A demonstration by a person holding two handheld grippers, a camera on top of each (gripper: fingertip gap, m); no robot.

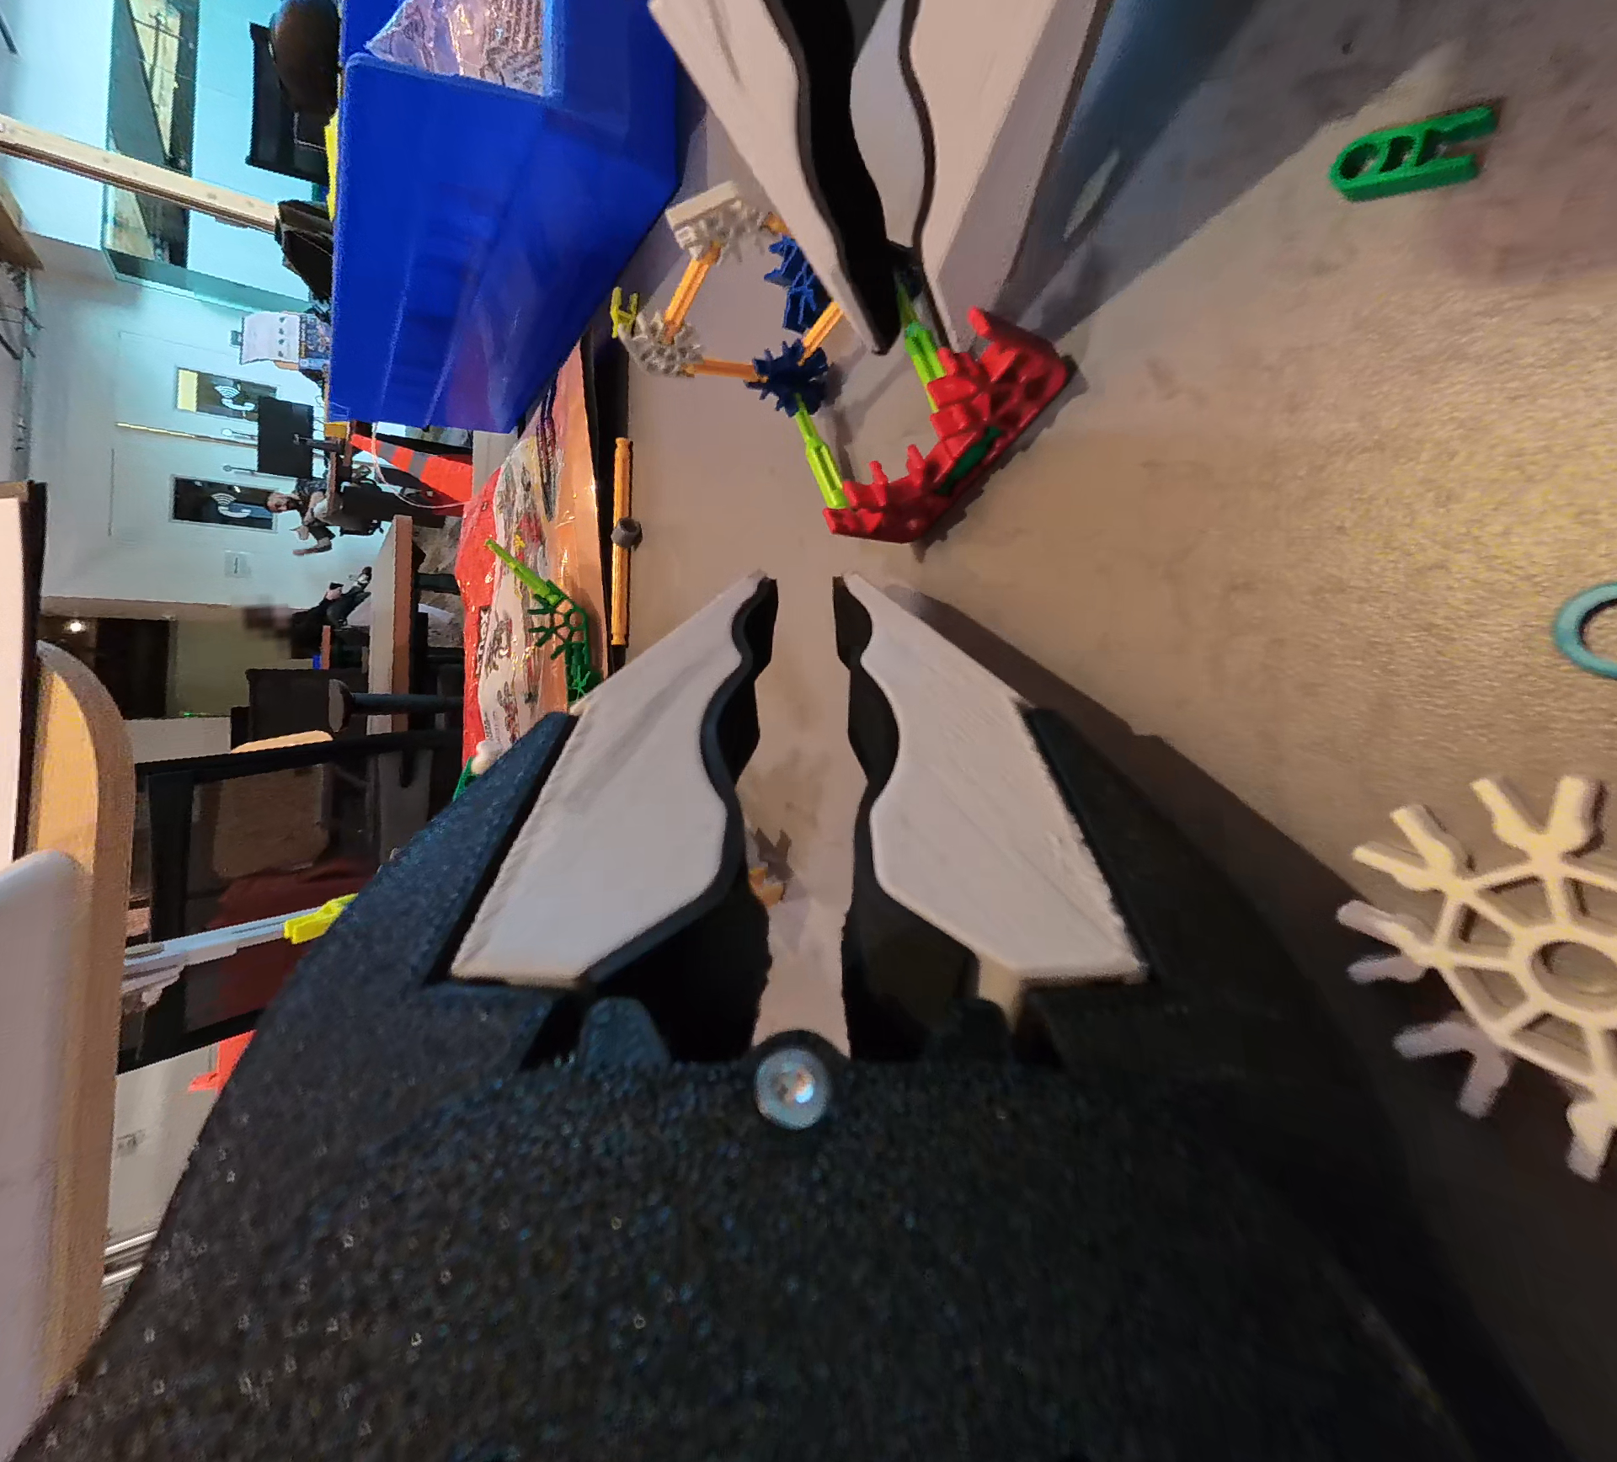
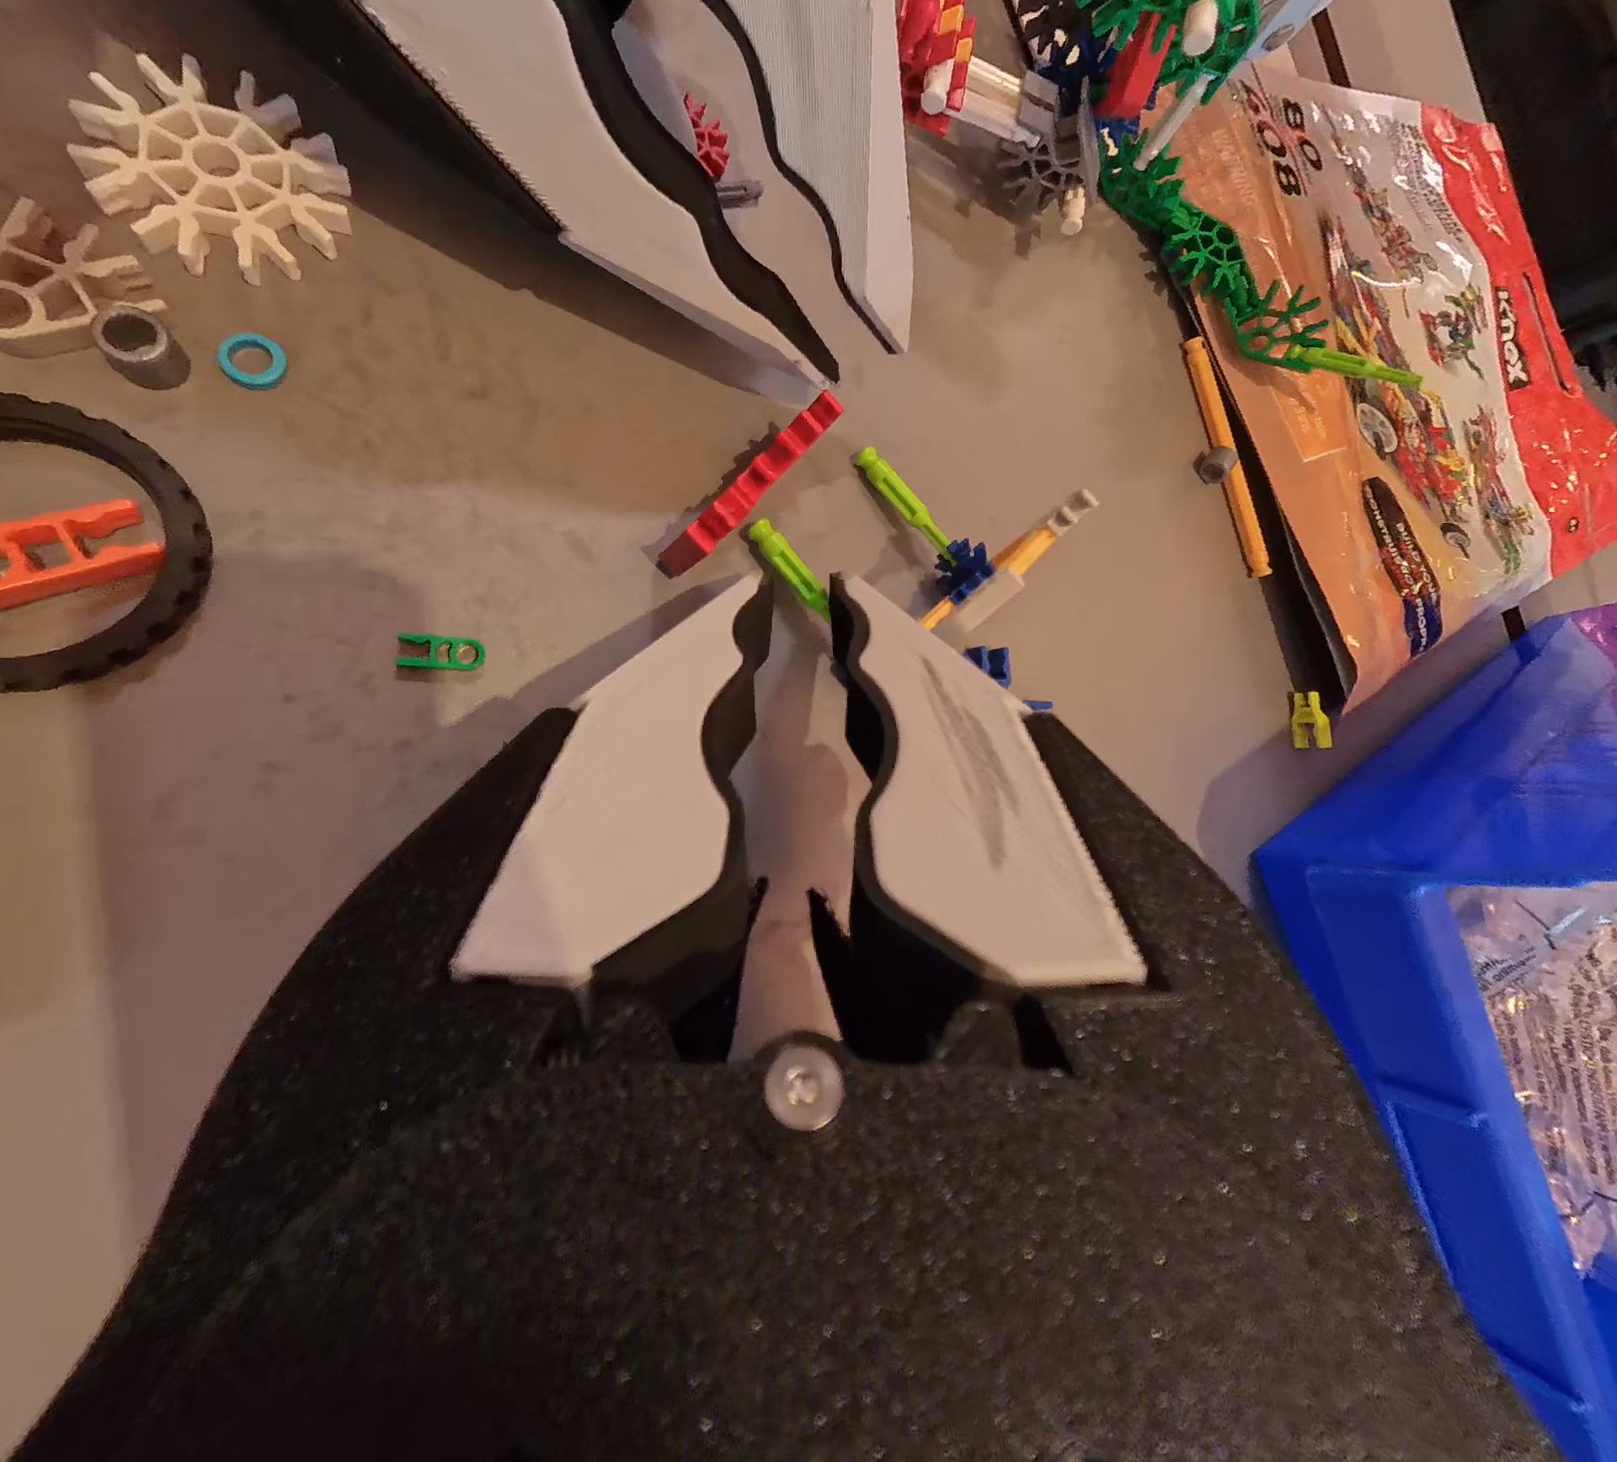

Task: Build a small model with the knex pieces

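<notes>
My right gripper [image 2: 796, 584] is shut on a lime green rod [image 2: 787, 558] low over the grey table; it also shows in the left wrist view [image 1: 914, 344]. The rod's free tip sits at a red connector [image 2: 744, 492] standing on edge. A second lime rod [image 2: 901, 497] runs from a blue connector [image 2: 962, 558] toward the same red piece, with yellow rods and grey connectors joined behind it. My left gripper [image 1: 801, 582] is narrowly open and empty, its tips just short of the red connector [image 1: 971, 422]; it also shows in the right wrist view [image 2: 862, 366].
A blue bin [image 2: 1444, 939] stands at the right, beside a printed parts bag [image 2: 1400, 370]. A built model [image 2: 1137, 20] is at the back. A white snowflake connector [image 2: 206, 164], teal ring [image 2: 252, 359], black tyre [image 2: 175, 545], green clip [image 2: 437, 652] and yellow rod [image 2: 1225, 457] lie loose. Tip to tip, the grippers are about 5 cm apart.
</notes>
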